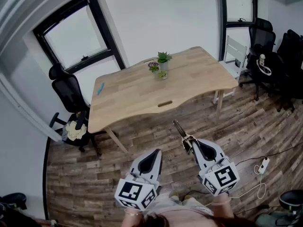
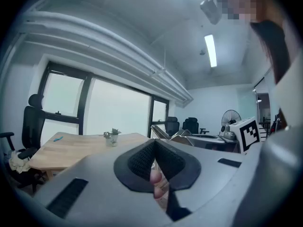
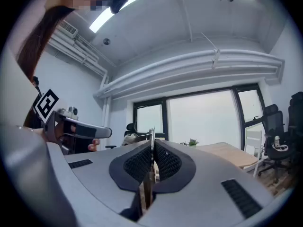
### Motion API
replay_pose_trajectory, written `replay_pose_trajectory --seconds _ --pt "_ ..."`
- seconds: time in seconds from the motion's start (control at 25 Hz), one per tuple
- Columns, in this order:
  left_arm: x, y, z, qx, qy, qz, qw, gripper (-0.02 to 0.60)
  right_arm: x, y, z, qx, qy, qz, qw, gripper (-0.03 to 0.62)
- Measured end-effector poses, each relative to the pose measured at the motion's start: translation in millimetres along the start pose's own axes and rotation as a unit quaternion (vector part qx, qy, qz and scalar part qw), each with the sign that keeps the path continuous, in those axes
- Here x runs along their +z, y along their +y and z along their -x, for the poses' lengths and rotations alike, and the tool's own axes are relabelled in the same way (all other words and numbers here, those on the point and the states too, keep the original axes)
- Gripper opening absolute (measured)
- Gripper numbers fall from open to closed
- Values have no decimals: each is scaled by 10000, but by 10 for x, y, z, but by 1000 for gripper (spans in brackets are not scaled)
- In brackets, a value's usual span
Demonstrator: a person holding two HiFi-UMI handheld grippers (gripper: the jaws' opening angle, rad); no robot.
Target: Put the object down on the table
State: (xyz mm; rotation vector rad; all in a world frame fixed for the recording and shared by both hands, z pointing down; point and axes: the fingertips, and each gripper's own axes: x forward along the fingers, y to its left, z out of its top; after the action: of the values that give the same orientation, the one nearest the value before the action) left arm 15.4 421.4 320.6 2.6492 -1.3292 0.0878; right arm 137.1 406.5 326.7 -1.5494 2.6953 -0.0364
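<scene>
Slender tool (image 1: 179, 127), thin and flat-edged with a pale wooden-looking lower part, is clamped between the ribbed black pads (image 3: 137, 162) of the right hand-held gripper (image 1: 189, 143). It is held in the air above the plank floor (image 1: 142, 141), well short of the desk (image 1: 132, 98). Beside it, the left hand-held gripper (image 1: 155, 152) has its jaws together on nothing. Farther off, the light wooden desk has a smooth top and rounded corners, and a small potted plant (image 1: 163, 63) stands near its far edge.
</scene>
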Motion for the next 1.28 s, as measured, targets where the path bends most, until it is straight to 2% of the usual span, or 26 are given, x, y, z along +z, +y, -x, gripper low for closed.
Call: replay_pose_trajectory --seconds 0.16,0.68,1.28 --pt "48 218 41 -11 -38 5 10000 3 36 130 -184 16 -41 -65 10000 0" --pt "6 872 47 -210 -91 209 9995 3 -27 230 -678 -331 -81 -36 9994 0" --pt "9 1192 -207 -304 -92 309 9990 3 -73 144 -1130 -320 -18 -138 9994 1"
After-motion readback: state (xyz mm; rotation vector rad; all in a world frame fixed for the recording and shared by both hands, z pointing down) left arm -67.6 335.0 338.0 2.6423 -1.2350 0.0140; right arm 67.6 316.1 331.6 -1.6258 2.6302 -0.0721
